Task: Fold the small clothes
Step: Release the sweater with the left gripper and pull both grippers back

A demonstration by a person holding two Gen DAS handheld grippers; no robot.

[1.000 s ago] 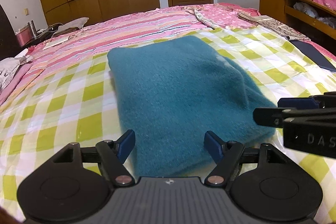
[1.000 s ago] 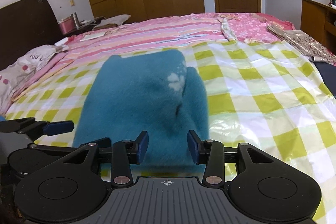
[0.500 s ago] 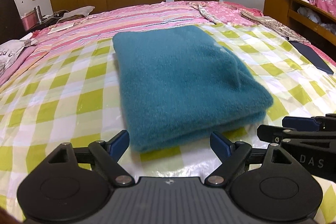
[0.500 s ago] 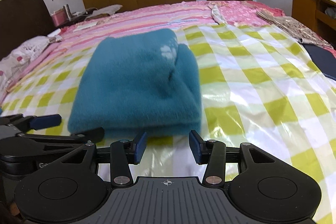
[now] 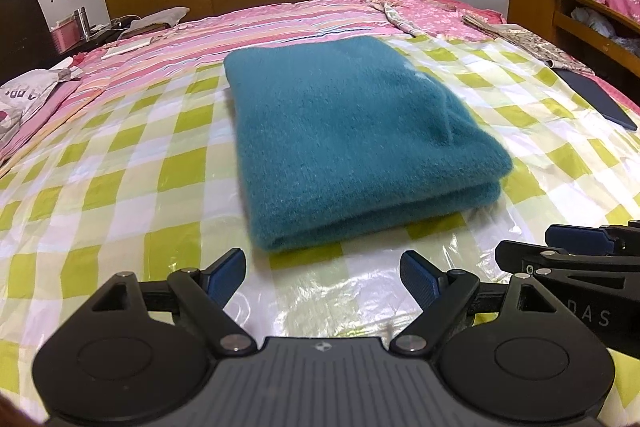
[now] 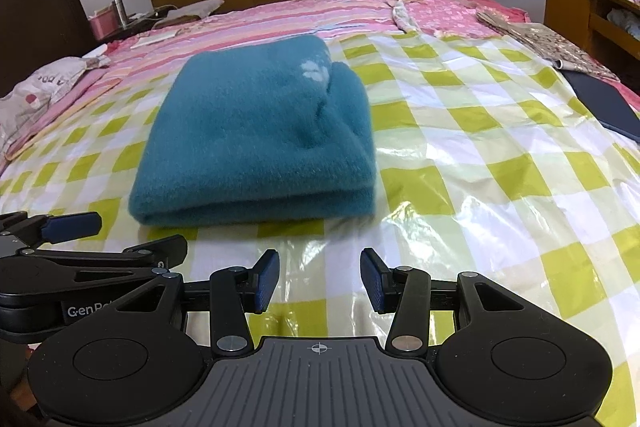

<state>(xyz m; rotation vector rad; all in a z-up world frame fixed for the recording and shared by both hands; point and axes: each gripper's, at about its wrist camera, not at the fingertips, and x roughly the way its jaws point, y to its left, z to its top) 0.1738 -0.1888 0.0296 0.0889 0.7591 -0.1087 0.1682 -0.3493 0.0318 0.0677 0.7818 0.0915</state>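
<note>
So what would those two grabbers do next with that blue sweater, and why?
Probably just draw back and leave it. The teal sweater already lies folded in a neat, doubled rectangle on the checkered plastic sheet, and both the left gripper and right gripper are open, empty and clear of its near edge.

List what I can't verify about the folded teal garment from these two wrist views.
- Teal garment: far edge hidden by its own bulk in both views.
- Underside and inner layers: covered by the top fold.
- Pale mark: too blurred to identify in the right wrist view.
- Garment type: no sleeves or collar visible.
</note>
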